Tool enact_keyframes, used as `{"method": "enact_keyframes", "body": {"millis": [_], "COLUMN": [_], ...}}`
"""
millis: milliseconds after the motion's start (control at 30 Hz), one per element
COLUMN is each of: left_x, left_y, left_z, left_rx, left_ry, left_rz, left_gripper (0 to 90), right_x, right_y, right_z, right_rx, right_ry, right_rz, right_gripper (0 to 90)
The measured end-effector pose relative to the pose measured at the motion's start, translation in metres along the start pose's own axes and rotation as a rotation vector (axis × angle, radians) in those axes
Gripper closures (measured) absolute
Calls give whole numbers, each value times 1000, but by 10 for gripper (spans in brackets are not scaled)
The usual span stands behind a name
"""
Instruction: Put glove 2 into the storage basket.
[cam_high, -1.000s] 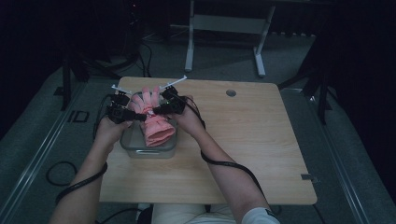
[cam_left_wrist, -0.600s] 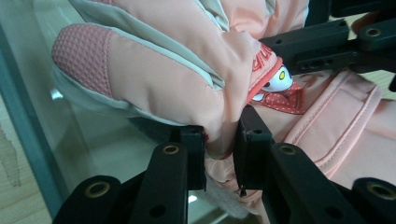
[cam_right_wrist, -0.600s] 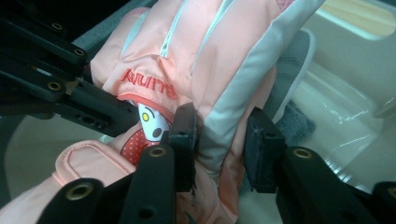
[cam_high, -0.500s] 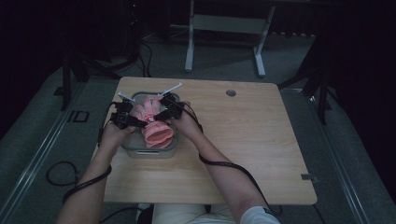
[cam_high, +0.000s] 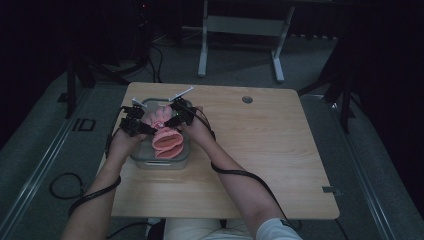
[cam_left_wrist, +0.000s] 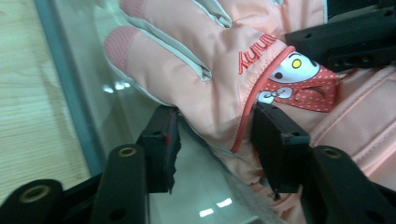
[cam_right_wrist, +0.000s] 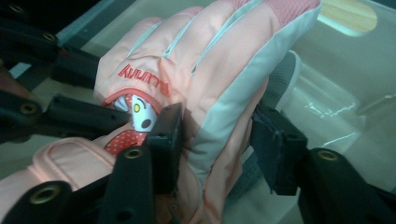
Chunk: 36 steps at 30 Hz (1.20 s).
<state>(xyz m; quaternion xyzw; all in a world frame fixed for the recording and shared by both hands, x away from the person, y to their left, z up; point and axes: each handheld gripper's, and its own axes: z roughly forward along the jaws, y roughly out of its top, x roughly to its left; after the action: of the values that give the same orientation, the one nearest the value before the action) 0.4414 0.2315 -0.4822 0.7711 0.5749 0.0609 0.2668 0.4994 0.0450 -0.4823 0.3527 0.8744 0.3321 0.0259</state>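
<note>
A pink padded glove (cam_high: 165, 140) with a cartoon bunny patch lies in a clear plastic container (cam_high: 160, 163) at the left of the wooden table (cam_high: 260, 150). My left gripper (cam_high: 149, 130) holds it from the left and my right gripper (cam_high: 169, 121) from the right. In the left gripper view the left gripper (cam_left_wrist: 215, 135) is shut on the glove (cam_left_wrist: 210, 70) at its side edge, over the container wall (cam_left_wrist: 77, 93). In the right gripper view the right gripper (cam_right_wrist: 217, 140) is shut on the glove (cam_right_wrist: 210, 60) near the thumb, inside the container (cam_right_wrist: 336, 84).
A round hole (cam_high: 247, 99) sits near the table's far edge. Table legs and cables stand on the grey floor beyond. The table's edge runs just left of the container.
Both grippers have come down and slightly toward the person with the glove, which now rests lower inside the container.
</note>
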Motion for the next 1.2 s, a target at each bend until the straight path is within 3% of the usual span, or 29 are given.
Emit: {"method": "enact_keyframes", "body": {"millis": [233, 433, 633, 933, 1200], "left_x": [4, -1, -7, -14, -36], "left_y": [-1, 3, 8, 11, 14], "left_z": [-4, -16, -30, -40, -55], "left_rx": [-27, -73, -126, -150, -193], "left_ry": [0, 7, -20, -40, -50], "left_rz": [-34, -12, -9, 10, 60], "left_gripper": [474, 474, 474, 474, 474], "right_x": [-3, -4, -2, -2, -6], "right_y": [3, 7, 11, 12, 8], "right_z": [1, -13, -24, -38, -72], "right_rx": [-13, -42, -67, -93, -149], "right_ry": [31, 46, 57, 60, 79], "right_rz": [22, 28, 11, 6, -7], "right_gripper": [516, 519, 497, 491, 464]}}
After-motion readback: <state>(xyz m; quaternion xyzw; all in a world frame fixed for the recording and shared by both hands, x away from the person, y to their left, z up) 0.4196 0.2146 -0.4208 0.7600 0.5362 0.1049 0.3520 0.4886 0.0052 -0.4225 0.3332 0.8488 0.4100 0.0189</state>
